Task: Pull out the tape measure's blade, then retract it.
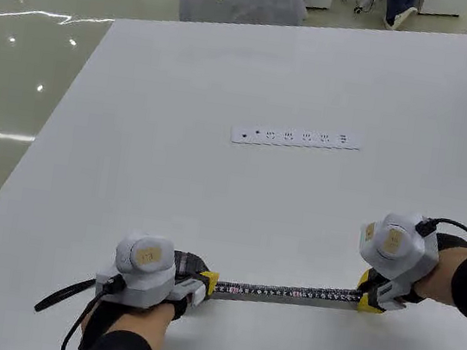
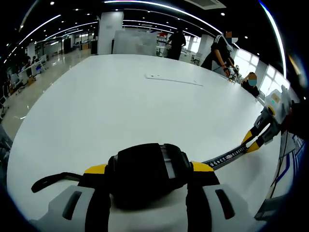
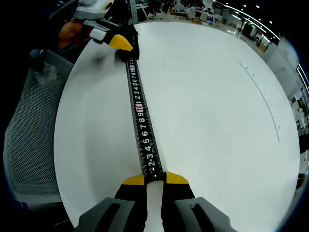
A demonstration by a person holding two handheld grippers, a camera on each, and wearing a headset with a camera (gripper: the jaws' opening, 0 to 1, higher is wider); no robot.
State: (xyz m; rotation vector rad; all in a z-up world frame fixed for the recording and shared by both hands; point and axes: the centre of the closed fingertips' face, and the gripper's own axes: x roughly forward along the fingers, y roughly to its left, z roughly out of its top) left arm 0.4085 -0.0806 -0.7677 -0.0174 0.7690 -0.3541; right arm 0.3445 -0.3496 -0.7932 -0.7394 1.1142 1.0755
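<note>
The black tape measure case [image 2: 147,174] sits between the jaws of my left gripper [image 1: 201,282], which is shut on it near the table's front edge. Its dark numbered blade [image 1: 286,293] runs out to the right across the white table, flat and low. My right gripper [image 1: 370,300] is shut on the blade's end [image 3: 153,175], its yellow-tipped fingers [image 3: 176,179] pinched together. In the right gripper view the blade [image 3: 140,116] stretches away to the case [image 3: 126,41] held by the left gripper. The case's black wrist strap [image 1: 64,294] trails to the left.
A white power strip [image 1: 295,138] lies flat at mid-table, beyond the blade. The table's left edge [image 1: 43,135] drops to a glossy floor. People stand at the far side of the room [image 2: 219,48]. A mesh chair [image 3: 29,130] stands off the table's edge.
</note>
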